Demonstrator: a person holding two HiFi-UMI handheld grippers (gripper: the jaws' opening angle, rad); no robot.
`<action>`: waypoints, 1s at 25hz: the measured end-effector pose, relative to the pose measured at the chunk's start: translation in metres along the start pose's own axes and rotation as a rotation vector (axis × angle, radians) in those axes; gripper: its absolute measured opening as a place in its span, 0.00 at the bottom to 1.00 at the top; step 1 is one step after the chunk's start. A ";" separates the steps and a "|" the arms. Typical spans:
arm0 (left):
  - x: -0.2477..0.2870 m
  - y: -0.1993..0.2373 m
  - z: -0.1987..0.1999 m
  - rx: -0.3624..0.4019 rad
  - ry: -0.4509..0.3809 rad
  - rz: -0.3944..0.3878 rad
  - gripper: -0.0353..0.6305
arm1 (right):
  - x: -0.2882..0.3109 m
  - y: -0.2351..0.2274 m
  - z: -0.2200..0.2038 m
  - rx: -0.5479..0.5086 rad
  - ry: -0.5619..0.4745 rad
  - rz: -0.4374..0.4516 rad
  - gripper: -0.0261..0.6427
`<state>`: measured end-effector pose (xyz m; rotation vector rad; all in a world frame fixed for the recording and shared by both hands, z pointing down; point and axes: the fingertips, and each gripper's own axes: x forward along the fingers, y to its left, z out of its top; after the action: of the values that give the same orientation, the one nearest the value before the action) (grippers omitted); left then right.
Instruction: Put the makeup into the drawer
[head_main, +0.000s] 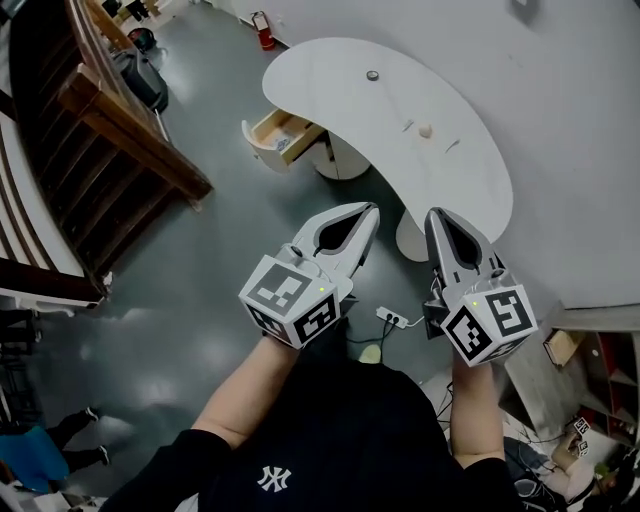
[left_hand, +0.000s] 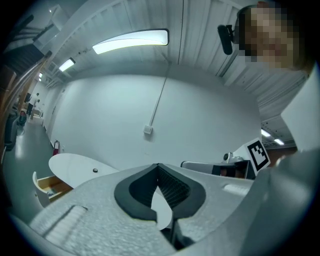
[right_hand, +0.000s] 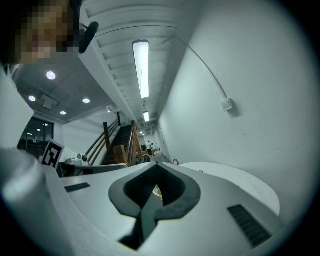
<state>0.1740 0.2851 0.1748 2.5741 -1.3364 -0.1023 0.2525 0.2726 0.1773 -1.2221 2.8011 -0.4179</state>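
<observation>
A white curved table stands ahead of me, with a small dark round item, a beige item and two thin sticks on top. At its left end a wooden drawer stands pulled open. My left gripper and right gripper hang side by side over the floor, short of the table, both shut with nothing in them. The left gripper view shows its tips meeting, with the table and drawer beyond. The right gripper view shows its closed tips before the table.
A wooden staircase runs along the left. A power strip with a cable lies on the grey floor below the grippers. A red extinguisher stands by the far wall. A person is at bottom left, and clutter at bottom right.
</observation>
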 end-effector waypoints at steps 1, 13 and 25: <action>0.009 0.009 0.001 0.001 0.002 -0.010 0.06 | 0.010 -0.005 0.000 -0.003 0.000 -0.005 0.06; 0.097 0.138 0.004 0.044 0.079 -0.125 0.06 | 0.160 -0.053 -0.016 0.023 0.069 -0.130 0.06; 0.144 0.220 -0.015 -0.019 0.113 -0.167 0.06 | 0.245 -0.085 -0.042 0.007 0.153 -0.215 0.06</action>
<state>0.0846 0.0486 0.2492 2.6286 -1.0761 0.0013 0.1389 0.0484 0.2539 -1.5600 2.7958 -0.5556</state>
